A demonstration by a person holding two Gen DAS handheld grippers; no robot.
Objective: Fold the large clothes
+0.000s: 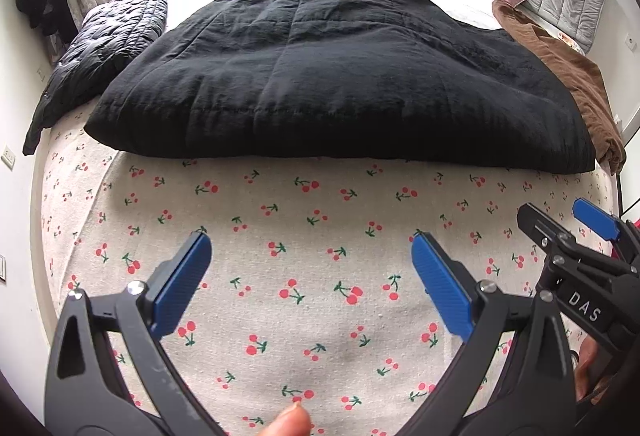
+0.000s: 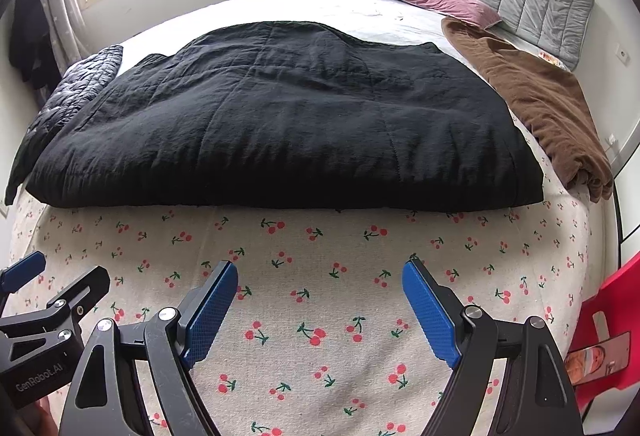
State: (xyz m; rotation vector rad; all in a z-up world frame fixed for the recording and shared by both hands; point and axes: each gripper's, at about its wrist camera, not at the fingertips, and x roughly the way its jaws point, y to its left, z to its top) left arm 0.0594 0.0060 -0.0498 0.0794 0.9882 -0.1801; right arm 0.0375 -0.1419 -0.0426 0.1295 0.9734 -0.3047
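Both tongs hang released over a bed, a folded black padded garment lying just beyond them.

The left tongs (image 1: 312,268) and right tongs (image 2: 320,300) stand side by side, blue pads spread wide with nothing between them, over the bare cherry-print sheet (image 1: 304,316). The black padded garment (image 1: 332,75) lies flat across the middle of the bed, its thick near edge running straight across, apart from both tongs. It looks already folded at least once, though the layers are hard to count. For the next fold, each tongs should probably take one near corner, bite through every layer and lift evenly. Open sheet lies in front; a quilted dark jacket (image 1: 104,35) crowds the left edge and a brown garment (image 1: 568,75) the right.
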